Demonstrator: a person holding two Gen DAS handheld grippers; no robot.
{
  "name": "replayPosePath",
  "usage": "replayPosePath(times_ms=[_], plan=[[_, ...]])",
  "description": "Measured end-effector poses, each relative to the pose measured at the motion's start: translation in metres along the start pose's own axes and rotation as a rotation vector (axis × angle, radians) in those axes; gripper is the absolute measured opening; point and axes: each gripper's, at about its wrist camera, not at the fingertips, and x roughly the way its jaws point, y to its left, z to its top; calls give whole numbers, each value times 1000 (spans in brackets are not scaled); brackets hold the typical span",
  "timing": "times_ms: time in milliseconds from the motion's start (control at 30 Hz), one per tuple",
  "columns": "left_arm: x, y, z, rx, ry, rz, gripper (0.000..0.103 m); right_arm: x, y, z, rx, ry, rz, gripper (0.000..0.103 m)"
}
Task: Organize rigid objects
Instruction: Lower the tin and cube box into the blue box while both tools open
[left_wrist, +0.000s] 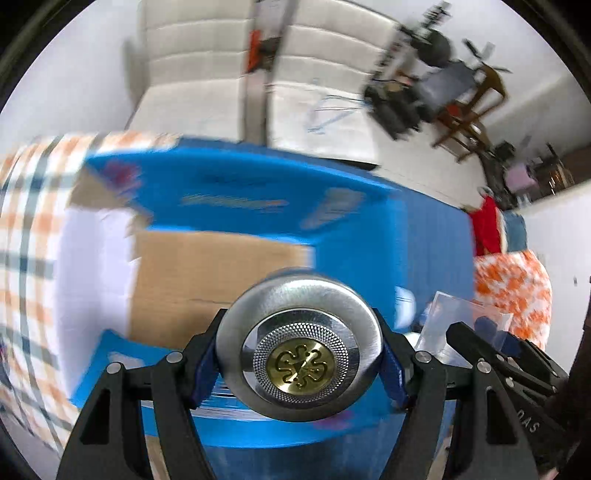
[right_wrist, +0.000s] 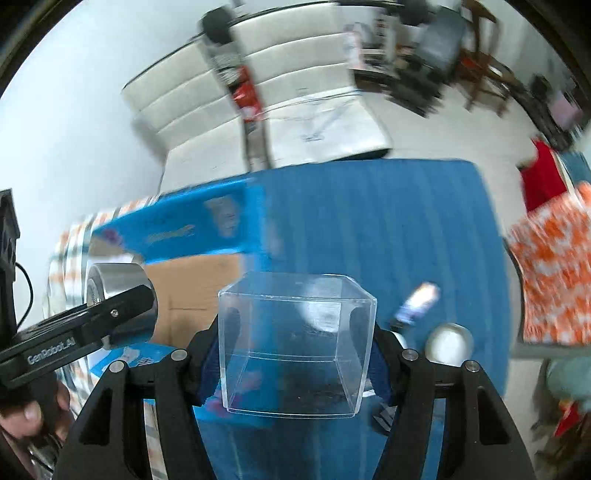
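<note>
Metal disc (left_wrist: 300, 345) above carton (left_wrist: 221, 280) — clear

The tin (left_wrist: 299, 343) is brushed metal, matt silver around a polished ring, a finely dotted band and a brass-coloured centre. Behind it the carton (left_wrist: 221, 236) is glossy blue outside, plain brown cardboard inside. The cube (right_wrist: 295, 347) is clear, smooth plastic. Under it the mat (right_wrist: 388, 229) looks ribbed blue cloth. The fingers (left_wrist: 173, 398) are matt black plastic with blue pads.
</note>
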Motion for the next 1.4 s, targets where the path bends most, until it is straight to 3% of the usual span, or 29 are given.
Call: replayPosePath(times_ms=[200,367,533,700,933,1233,1333,1400], plan=[[43,67,10,-111,78,-17,70,65,84,16,-97,77,-11,67],[76,81,27,-126,135,-59,70,117,103,27,-133,128,-80,67],[107,77,47,-121,213,-86,70,150,103,32,-156,167,-41,67],[120,55,56,-55,254,-90,70,166,102,39,-117,195,5,66],[123,58,54,-42,262,-79,70,179,107,40,-140,205,-79,66],[105,52,51,-48,310,-25,72,183,109,44,-89,251,-72,73],[90,52,47,-23,299,-4,80,174,105,44,-73,238,-74,77],[81,51,44,-2,284,35,94,168,104,42,-71,231,-76,82]])
